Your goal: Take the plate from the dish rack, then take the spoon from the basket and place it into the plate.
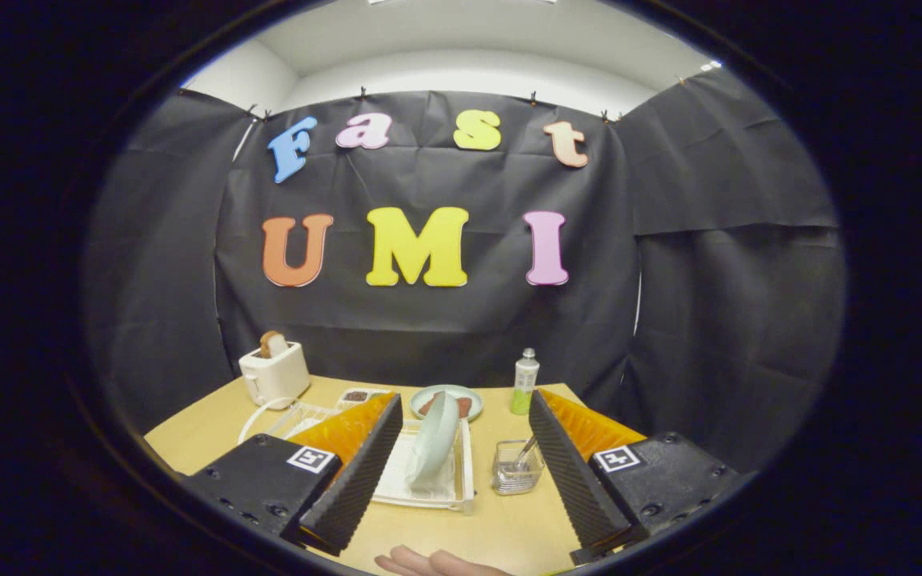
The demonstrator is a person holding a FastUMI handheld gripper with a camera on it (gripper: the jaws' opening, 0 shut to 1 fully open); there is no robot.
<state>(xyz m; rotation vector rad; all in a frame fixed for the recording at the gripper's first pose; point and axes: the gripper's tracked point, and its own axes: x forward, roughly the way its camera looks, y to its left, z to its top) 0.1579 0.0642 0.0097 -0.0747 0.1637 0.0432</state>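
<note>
Where the plate [434,438] stands on edge in the rack [461,480], it leans slightly and sits between the two fingers, just ahead of them, touching neither. The rack is a pale tray resting on the table [205,436]. At three o'clock from the rack, just beside it, stands the basket [515,474], a small clear container, with the spoon [527,450] upright inside, its handle tilted toward one o'clock.

The gripper [461,488] is released: its fingers are spread wide, one each side of the rack, and hold nothing.

At twelve o'clock from the plate, farther back, lies a dish [446,400] with brown pieces on it. A green bottle [524,382] stands upright at two o'clock, near the table's far edge. A small tray [358,395] sits at eleven o'clock, and beyond it, at ten o'clock, a white toaster [274,373] with a slice of bread [273,344] in its slot. A hand [433,562] rests on the table at six o'clock, well apart from the rack.
</note>
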